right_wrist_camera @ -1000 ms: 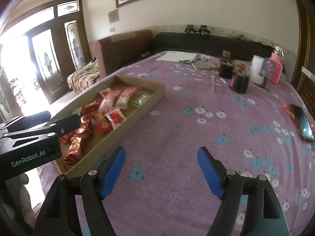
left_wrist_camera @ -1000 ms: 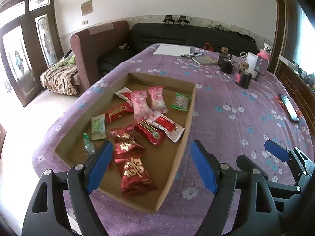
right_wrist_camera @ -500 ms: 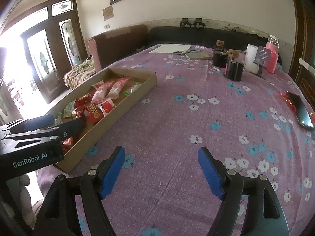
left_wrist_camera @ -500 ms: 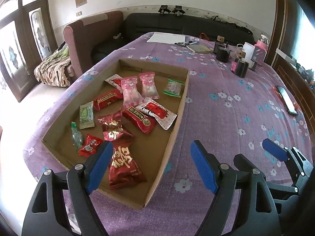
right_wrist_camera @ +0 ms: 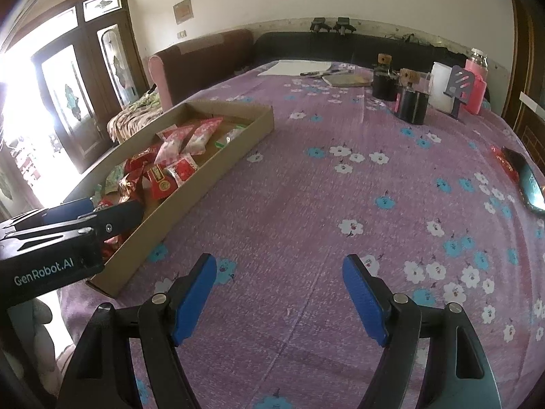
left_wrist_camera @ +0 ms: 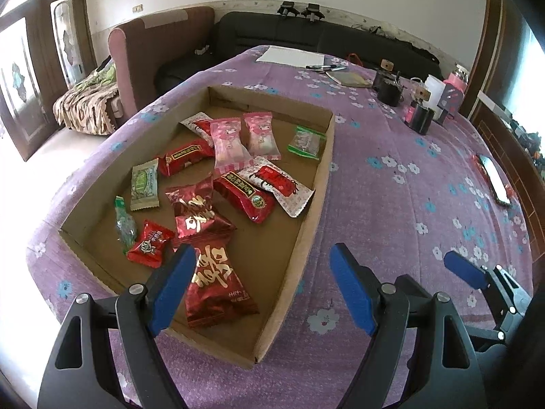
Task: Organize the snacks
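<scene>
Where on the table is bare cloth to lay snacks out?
Bare cloth runs between the cardboard tray and the phone, reaching the right tool. The tray's near-left half is crowded; cups clutter the far side.

"GenRobot.AI" on left tool (right_wrist_camera: 44,235)

Left wrist view looks steeply down past the left gripper (left_wrist_camera: 262,272) onto the cardboard tray (left_wrist_camera: 308,218), close below. Right wrist view sits beside it, facing floral tablecloth (right_wrist_camera: 306,204) ahead. Shared: tray (right_wrist_camera: 204,191), both grippers, far sofa (left_wrist_camera: 340,41).
</scene>
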{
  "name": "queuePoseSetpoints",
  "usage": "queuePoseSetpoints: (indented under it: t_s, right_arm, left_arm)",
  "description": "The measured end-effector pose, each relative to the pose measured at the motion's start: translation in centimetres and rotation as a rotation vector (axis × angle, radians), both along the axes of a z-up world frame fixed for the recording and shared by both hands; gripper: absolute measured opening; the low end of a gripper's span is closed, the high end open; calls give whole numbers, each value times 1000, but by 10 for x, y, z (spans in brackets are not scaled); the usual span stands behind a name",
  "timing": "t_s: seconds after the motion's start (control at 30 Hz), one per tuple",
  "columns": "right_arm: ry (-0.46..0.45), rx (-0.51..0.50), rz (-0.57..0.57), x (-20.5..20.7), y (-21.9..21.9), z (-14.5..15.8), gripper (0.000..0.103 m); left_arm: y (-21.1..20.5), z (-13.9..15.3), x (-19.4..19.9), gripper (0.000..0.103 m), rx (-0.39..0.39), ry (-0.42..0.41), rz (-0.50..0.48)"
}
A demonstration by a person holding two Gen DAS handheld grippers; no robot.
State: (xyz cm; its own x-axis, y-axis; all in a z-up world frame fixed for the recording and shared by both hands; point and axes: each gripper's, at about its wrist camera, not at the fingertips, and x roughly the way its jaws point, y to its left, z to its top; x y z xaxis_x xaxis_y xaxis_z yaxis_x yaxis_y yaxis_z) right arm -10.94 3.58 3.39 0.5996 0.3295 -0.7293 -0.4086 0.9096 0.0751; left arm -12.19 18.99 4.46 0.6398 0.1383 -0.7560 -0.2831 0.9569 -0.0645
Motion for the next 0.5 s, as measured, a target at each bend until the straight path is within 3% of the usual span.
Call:
queuePoseSetpoints:
  t_s: [0.1,0.33,0.5]
  right_arm:
    - [3,-4,-2,-1,3,-1,78]
    - [3,-12,-13,-1,11,-2,78]
    - [-13,-3,-14,-3,17,2,78]
  left_arm:
    - [7,5,-6,81,-2,-49,27]
    - [23,38,-38,82,90,-296,136]
    - [35,63,-66,94,152,-467,236]
